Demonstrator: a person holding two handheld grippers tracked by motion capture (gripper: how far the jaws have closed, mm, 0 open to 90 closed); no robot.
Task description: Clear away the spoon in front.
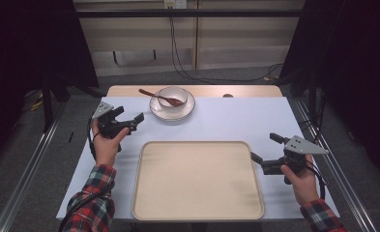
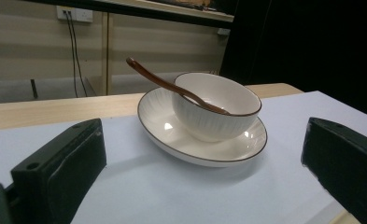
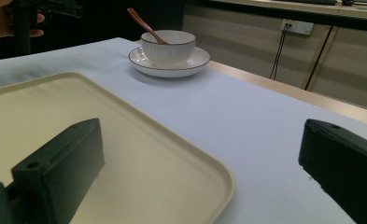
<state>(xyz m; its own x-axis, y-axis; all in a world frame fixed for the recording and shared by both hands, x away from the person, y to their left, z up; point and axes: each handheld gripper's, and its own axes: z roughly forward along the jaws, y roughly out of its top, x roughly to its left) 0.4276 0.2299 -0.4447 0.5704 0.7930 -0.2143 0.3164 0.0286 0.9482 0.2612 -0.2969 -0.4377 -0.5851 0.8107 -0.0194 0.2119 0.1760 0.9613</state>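
Left gripper [image 1: 128,116] gapes wide, empty, with the bowl [image 2: 216,105] (spoon [image 2: 172,85] inside, on a plate [image 2: 200,140]) just ahead. Right gripper [image 1: 265,147], jaws apart, sits beside the tray [image 1: 197,181].

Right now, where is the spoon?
In the high view, the spoon rests in the bowl on the plate, beyond the tray.

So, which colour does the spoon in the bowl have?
Reddish brown; the spoon shows best in the left gripper view.
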